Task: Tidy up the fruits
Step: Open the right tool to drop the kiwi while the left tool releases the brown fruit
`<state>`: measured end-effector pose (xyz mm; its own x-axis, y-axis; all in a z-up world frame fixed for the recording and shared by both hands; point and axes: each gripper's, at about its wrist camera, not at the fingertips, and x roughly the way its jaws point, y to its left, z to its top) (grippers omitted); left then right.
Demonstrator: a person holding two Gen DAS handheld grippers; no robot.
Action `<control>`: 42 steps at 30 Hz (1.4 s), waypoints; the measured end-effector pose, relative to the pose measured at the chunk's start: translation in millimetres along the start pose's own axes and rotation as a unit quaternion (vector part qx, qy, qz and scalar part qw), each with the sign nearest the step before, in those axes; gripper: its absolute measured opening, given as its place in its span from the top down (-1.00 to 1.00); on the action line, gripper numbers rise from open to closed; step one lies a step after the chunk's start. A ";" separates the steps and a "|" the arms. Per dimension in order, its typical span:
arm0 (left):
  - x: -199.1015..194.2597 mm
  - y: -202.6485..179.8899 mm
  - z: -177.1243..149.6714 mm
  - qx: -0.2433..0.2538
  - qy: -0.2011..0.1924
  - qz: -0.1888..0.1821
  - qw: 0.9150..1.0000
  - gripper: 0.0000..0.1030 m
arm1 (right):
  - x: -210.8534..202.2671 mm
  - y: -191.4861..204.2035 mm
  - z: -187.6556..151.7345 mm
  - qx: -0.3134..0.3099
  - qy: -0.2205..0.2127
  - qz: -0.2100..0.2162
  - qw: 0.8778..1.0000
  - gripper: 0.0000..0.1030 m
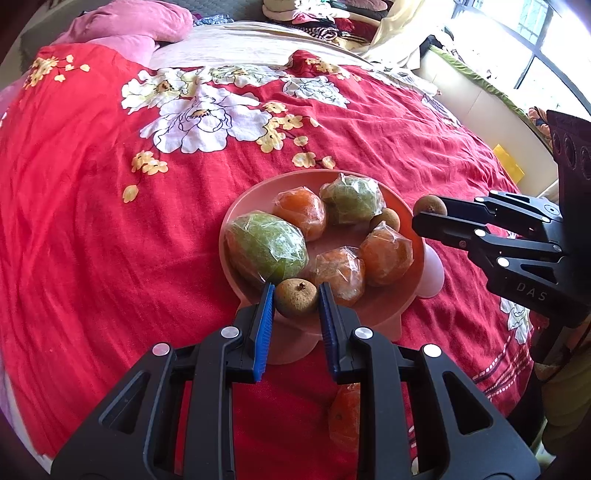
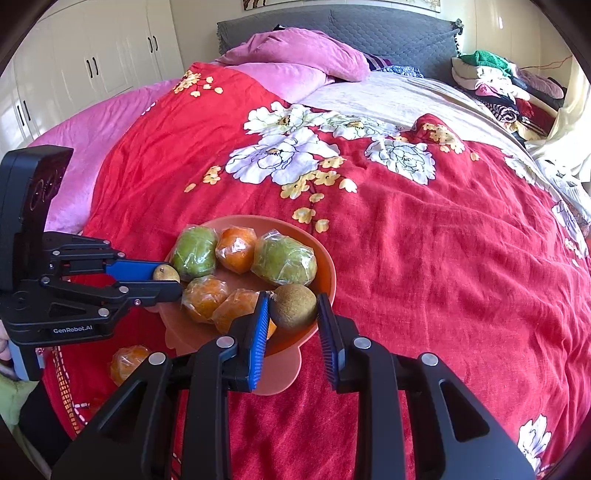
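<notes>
A pink bowl [image 1: 266, 188] [image 2: 328, 271] stands on the red flowered bedspread. In it lie two wrapped green fruits [image 1: 266, 245], three wrapped oranges [image 1: 301, 211] and a small brown fruit [image 1: 384, 218]. My left gripper [image 1: 296, 292] [image 2: 171, 279] is shut on a small brown fruit [image 1: 296, 302] [image 2: 165, 274] over the bowl's near rim. Over the opposite rim my right gripper [image 2: 293, 298] [image 1: 424, 215] is shut on a larger brown fruit [image 2: 294, 306] [image 1: 430, 205]. One more wrapped orange [image 1: 345, 417] [image 2: 127, 363] lies on the bedspread outside the bowl, near me.
Pink pillows [image 2: 295, 55] and a grey headboard [image 2: 388, 33] are at the far end of the bed. Folded clothes [image 2: 495, 81] are piled at the far right corner. White wardrobes [image 2: 92, 55] stand to the left, a window [image 1: 535, 55] to the right.
</notes>
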<state>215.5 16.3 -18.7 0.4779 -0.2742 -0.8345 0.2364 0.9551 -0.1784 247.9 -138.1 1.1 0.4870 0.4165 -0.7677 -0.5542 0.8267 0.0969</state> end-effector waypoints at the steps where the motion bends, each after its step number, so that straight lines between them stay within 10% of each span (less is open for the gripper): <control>1: 0.0 0.1 -0.1 0.000 -0.001 0.000 1.000 0.67 | 0.7 0.5 -0.3 0.000 0.000 0.001 1.000 0.52; 22: 0.5 1.6 -2.3 -0.004 -0.004 -0.002 1.000 0.67 | 6.9 1.1 -1.1 0.004 0.002 0.001 1.000 0.50; 42: -1.5 -0.2 -1.6 -0.006 -0.006 -0.009 1.000 0.67 | -9.8 -2.9 -6.9 0.024 -0.013 0.001 1.000 -0.01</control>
<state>213.4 16.7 -18.2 0.4835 -0.2930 -0.8249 0.2357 0.9511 -0.1997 240.1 -147.2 4.0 0.5038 0.4271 -0.7508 -0.5218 0.8432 0.1295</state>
